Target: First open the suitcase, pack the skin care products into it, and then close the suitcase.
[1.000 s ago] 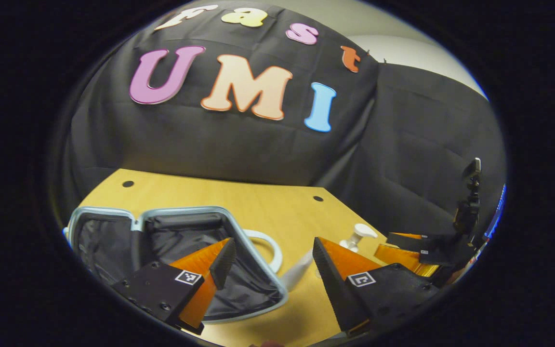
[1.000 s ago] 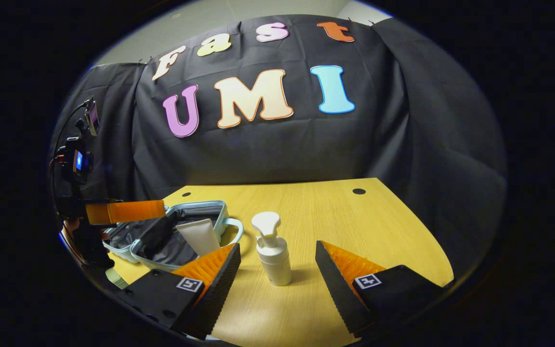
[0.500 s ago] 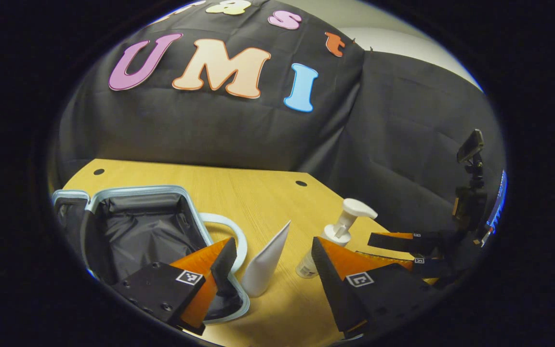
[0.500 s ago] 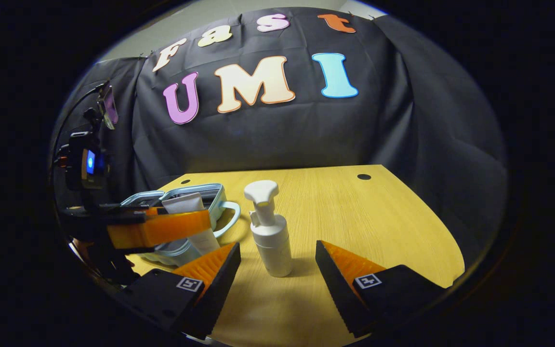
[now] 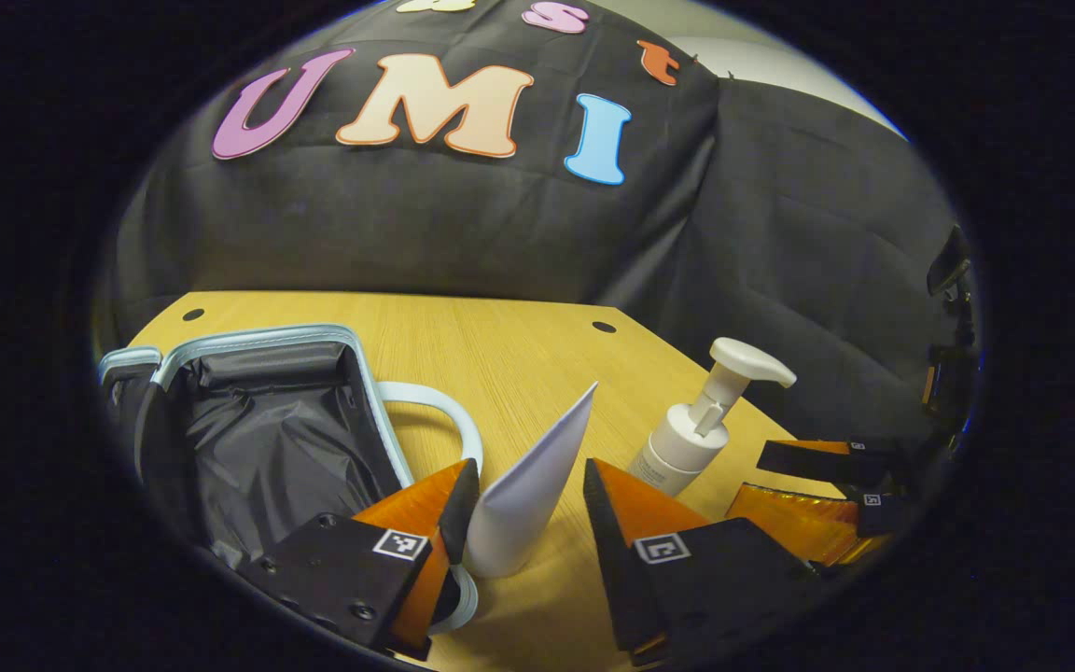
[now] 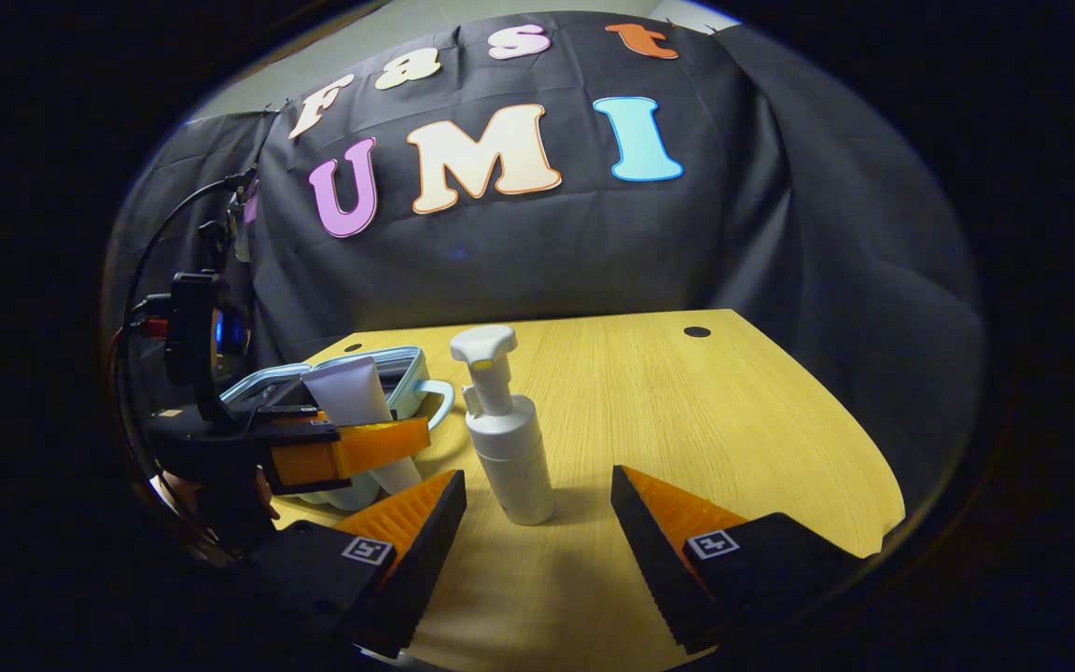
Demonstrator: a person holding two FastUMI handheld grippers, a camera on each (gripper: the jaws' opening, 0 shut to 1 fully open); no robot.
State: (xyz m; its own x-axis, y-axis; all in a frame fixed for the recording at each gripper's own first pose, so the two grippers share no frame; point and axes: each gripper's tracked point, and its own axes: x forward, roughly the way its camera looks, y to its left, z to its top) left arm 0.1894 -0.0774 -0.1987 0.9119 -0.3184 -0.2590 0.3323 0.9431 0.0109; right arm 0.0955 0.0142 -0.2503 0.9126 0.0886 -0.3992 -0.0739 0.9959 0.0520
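The suitcase lies open on the tabletop, dark lining showing, nothing packed yet as far as I can see. The white tube stands cap-down just beside its rim, and the left tongs sit around it, fairly narrow but not clearly pinching yet. It's probably light and squishy, so I'd grip low near the stiff cap end (the flat crimped top would just fold). The right tongs are spread wide in front of the pump bottle, which looks rigid and smooth, maybe slippery; take the round body, not the pump head.
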